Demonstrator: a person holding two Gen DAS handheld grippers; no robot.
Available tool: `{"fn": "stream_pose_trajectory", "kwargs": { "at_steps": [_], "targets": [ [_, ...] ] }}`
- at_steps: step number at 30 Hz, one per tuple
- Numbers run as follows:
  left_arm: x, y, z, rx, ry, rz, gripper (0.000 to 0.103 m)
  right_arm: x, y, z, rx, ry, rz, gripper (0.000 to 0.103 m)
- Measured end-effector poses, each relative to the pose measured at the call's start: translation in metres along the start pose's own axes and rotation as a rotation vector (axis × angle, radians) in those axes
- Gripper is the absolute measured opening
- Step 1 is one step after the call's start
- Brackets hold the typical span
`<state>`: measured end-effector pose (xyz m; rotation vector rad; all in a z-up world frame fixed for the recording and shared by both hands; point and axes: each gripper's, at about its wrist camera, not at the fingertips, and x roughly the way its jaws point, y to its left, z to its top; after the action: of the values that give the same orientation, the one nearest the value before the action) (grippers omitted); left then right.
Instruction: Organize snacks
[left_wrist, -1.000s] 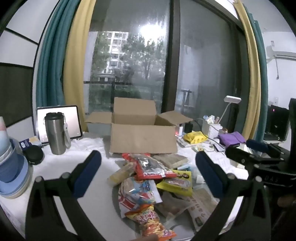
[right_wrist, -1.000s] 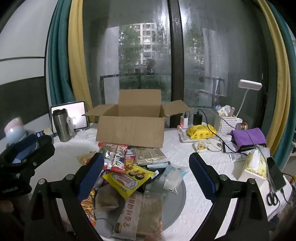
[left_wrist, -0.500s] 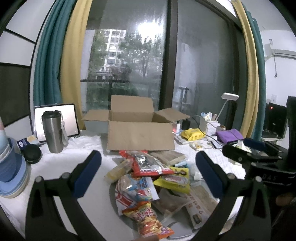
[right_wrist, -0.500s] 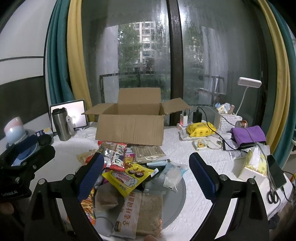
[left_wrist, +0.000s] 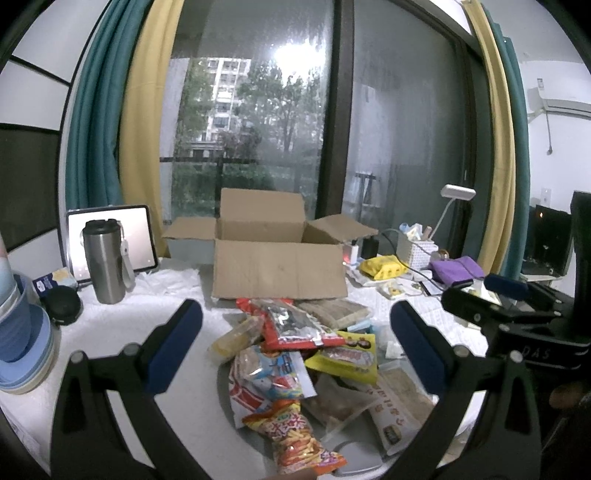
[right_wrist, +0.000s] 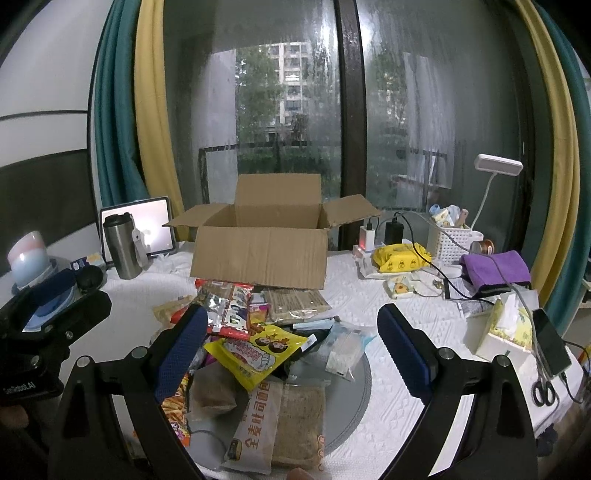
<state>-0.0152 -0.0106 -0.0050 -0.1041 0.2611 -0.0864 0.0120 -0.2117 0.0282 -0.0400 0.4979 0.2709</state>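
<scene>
Fingers spread and empty, the left gripper (left_wrist: 295, 338) and right gripper (right_wrist: 290, 341) hover above a snack pile (right_wrist: 258, 343) fronting an open cardboard box (right_wrist: 258, 254), steel tumbler (left_wrist: 104, 262) leftward.

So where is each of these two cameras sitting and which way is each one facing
Left wrist: on the left gripper, facing the cardboard box and window across the snack pile; its own open blue-padded fingers show, with the right gripper at the right edge.
Right wrist: on the right gripper, facing the same way from further right; its open fingers show, with the left gripper at the left edge.
Shared: box, snack pile, steel tumbler, tablet, desk lamp.
</scene>
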Motion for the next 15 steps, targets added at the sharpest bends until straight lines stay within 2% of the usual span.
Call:
{"fn": "stream_pose_trajectory", "kwargs": {
  "at_steps": [15],
  "targets": [
    [-0.0004,-0.0018,-0.0001,0.0,-0.001,-0.001,0.103,0.0002,0.0002,-0.0013,-0.003,0.002,0.001,0.095]
  ]
}}
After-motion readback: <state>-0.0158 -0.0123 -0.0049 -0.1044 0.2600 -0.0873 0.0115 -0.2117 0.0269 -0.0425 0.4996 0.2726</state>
